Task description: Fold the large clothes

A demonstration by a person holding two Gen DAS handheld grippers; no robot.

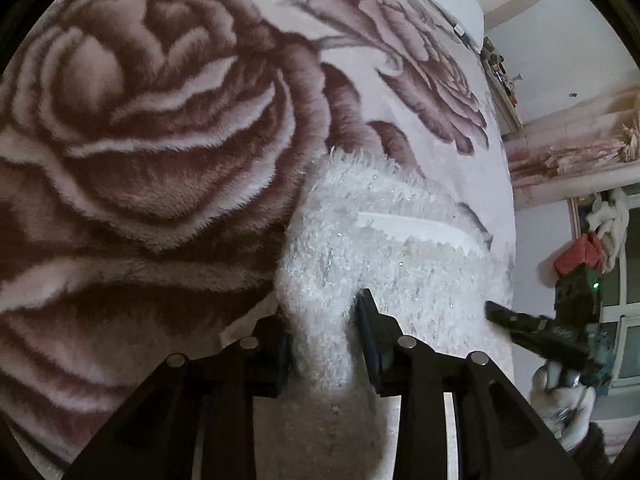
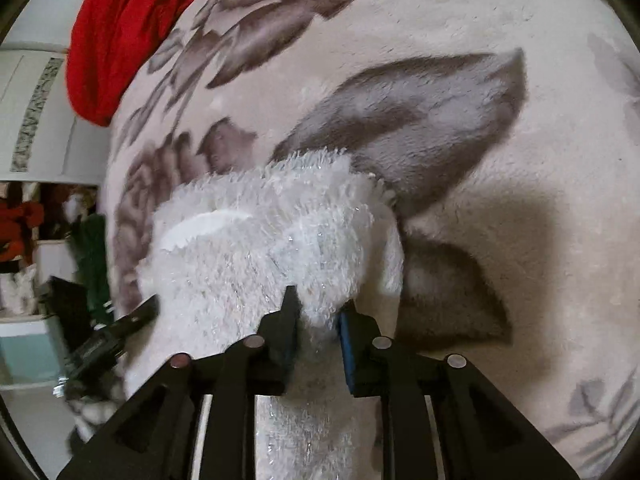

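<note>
A fluffy white garment lies bunched on a plush blanket printed with big dusky roses, close to the blanket's right-hand edge as the left wrist view has it. The left gripper has a thick fold of that white fuzz pinched between its pads, the pile bulging out above the fingertips. The right gripper is nipped onto another fold of the same garment (a smooth white label shows in the fuzz a little way off), its blue-faced pads pressing in from both sides. A gloved hand holds the right gripper's handle beyond the blanket's edge. Something red sits at the blanket's far corner.
</note>
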